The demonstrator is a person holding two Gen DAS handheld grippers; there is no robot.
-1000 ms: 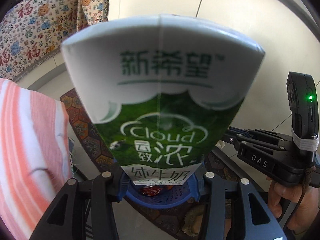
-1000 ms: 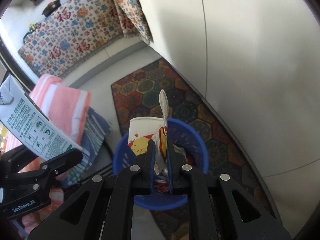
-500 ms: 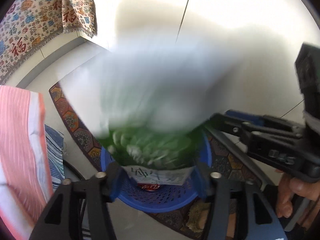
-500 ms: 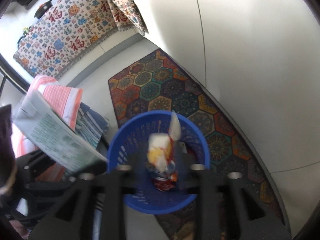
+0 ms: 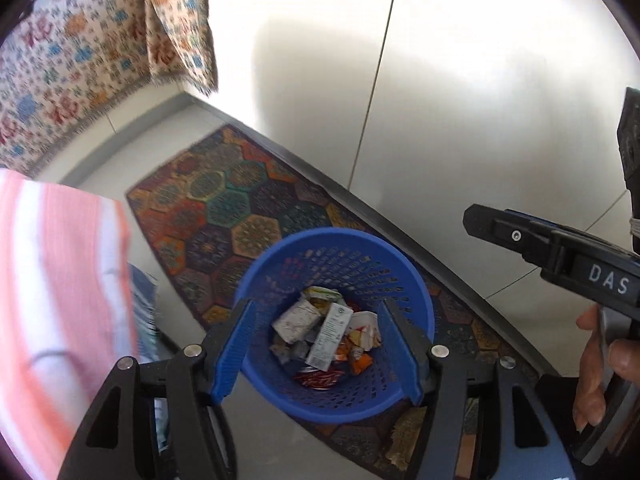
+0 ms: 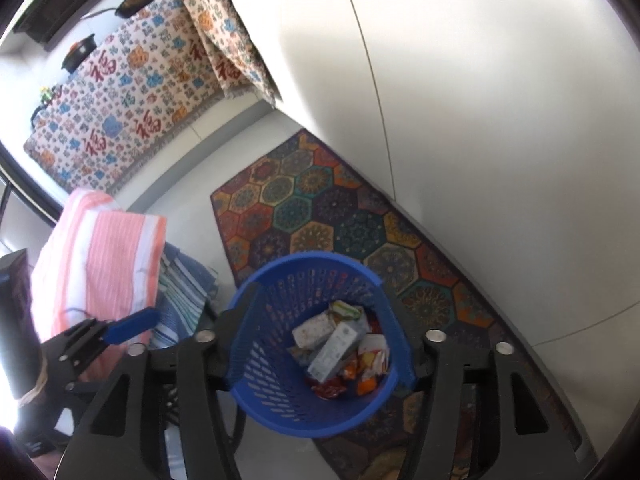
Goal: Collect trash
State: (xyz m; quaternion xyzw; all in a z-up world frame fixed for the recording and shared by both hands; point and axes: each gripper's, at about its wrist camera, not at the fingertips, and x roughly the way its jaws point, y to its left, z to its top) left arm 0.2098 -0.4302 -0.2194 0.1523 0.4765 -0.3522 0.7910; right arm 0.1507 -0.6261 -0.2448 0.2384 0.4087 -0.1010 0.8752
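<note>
- My left tongs (image 5: 320, 354): jaws wide, just opened, nothing between.
- My right tongs (image 6: 320, 344): jaws wide, just opened, empty.
- Carton (image 5: 330, 336) and cup (image 6: 374, 350) lie in the bin (image 5: 416, 300) below both tongs.

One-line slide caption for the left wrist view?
Open left gripper above a blue perforated plastic basket of crumpled cartons and wrappers on a hexagon-patterned rug.

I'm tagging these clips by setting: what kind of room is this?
Most likely a home living area: a patterned hexagon rug on pale floor tiles, a printed throw with Chinese characters draped over furniture, and a small blue wastebasket holding wrappers.
</note>
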